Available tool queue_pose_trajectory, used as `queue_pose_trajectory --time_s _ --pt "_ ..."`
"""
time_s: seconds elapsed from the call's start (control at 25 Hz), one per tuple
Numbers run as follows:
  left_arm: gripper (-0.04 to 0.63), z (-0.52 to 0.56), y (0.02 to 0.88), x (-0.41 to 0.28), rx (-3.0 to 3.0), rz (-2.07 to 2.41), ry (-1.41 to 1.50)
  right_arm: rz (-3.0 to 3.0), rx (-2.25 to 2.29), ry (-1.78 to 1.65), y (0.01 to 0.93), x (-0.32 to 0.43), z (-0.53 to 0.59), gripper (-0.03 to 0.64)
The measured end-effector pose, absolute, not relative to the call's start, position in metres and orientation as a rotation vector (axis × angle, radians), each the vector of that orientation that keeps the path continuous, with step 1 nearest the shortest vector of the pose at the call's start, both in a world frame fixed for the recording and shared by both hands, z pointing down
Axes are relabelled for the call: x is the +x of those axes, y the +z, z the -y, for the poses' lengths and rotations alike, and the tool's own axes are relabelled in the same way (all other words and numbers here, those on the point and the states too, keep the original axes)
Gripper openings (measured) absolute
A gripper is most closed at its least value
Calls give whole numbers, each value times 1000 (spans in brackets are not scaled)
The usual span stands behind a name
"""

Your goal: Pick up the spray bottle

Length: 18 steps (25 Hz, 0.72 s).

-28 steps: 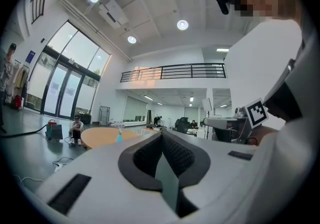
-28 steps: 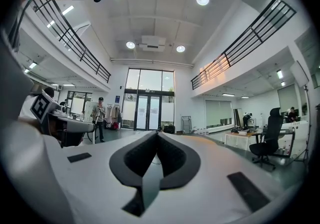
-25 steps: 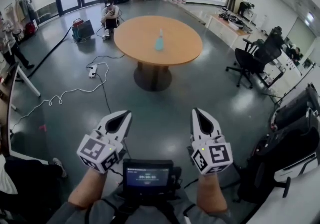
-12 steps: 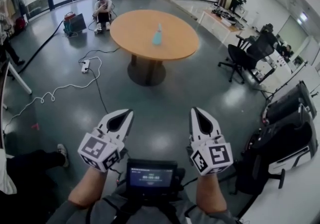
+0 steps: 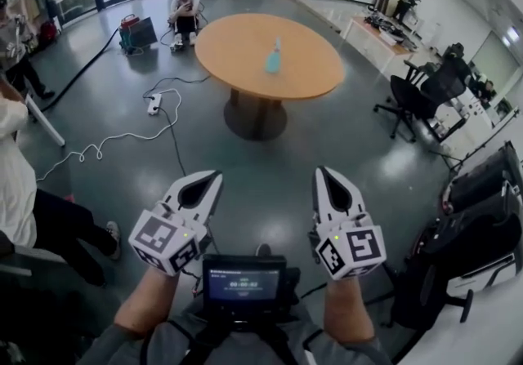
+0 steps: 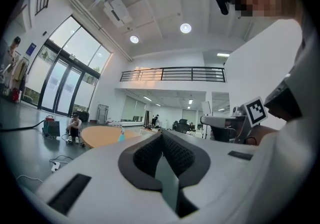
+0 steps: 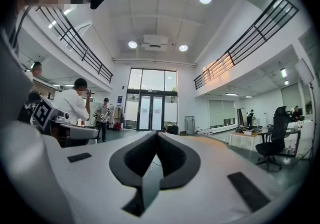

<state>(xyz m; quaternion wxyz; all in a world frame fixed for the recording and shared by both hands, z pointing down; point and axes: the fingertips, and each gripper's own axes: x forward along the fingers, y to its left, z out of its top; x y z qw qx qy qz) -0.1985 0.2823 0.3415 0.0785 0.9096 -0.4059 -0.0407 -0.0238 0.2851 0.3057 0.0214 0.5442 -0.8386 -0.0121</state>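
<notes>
A pale blue spray bottle [image 5: 273, 58] stands on a light brown wooden round table [image 5: 237, 45] over grey floor [image 5: 270, 175]

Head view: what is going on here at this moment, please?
A person holds a gripper in each hand, the left gripper and the right gripper. Both point level, with their jaws shut and nothing between them. The spray bottle stands upright on the round wooden table, far ahead of both grippers, and nothing touches it. It is not yet picked up. A seated person is beyond the table, and a standing person is at the left edge.
</notes>
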Motion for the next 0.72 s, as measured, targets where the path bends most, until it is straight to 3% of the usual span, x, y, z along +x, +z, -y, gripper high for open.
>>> queue_pose_trajectory --time_s 0.72 --pt "3 -177 333 -132 2730 1363 -43 2740 1586 -1 307 45 -160 6"
